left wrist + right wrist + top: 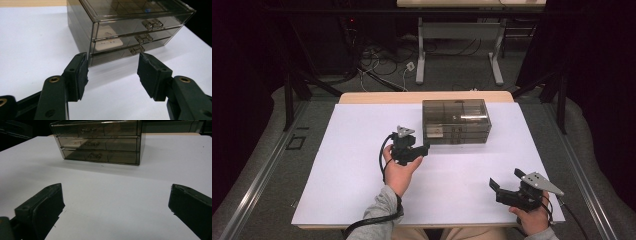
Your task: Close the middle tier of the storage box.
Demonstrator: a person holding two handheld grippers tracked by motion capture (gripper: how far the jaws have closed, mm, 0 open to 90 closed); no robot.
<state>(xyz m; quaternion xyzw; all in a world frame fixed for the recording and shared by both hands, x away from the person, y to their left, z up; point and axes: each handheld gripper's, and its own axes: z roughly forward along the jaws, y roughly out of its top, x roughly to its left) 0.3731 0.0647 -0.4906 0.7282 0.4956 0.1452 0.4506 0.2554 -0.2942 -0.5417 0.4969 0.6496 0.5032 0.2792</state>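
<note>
While my left gripper (421, 150) hangs half open and empty just before the smoky plastic drawer box (456, 121) on the counter (347, 165), I judge it light, slippery, best taken by a small drawer handle (137, 49).

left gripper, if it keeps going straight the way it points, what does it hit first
Most likely the smoky transparent plastic three-drawer box. The left gripper, fingers apart with nothing between them, aims at the box's lower front, near the bottom drawer's clear handle. Bare white tabletop lies between; depth is uncertain.
</note>
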